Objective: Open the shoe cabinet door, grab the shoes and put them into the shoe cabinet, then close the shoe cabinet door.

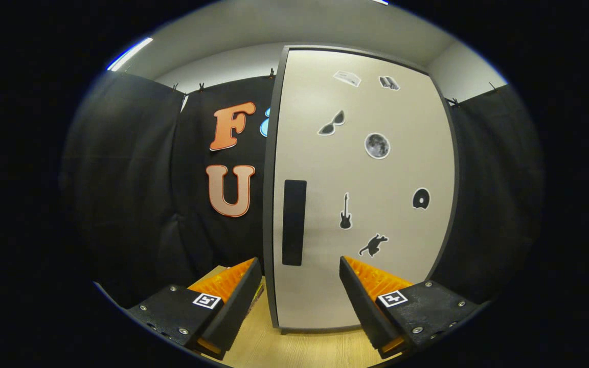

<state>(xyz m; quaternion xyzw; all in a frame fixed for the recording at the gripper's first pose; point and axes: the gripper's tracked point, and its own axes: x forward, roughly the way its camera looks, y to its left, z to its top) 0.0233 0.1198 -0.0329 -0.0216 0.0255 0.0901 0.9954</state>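
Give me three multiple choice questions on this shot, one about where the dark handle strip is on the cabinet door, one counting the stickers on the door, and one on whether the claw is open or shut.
1. Where is the dark handle on the cabinet door?
A. near its left edge, at mid height
B. along its top edge
C. at its right edge

2. How many stickers are on the door?
A. three
B. seven
C. twelve

3. What state is the claw in?
A. shut on a shoe
B. shut on the handle
C. open, holding nothing

Answers:
1. A, the vertical strip sits just inside the door's left edge, beyond the gap between the fingers.
2. B, two at the top, then sunglasses, moon, a rounded dark shape, guitar and an animal.
3. C, the fingers stand wide apart, with wooden floor and door between them.
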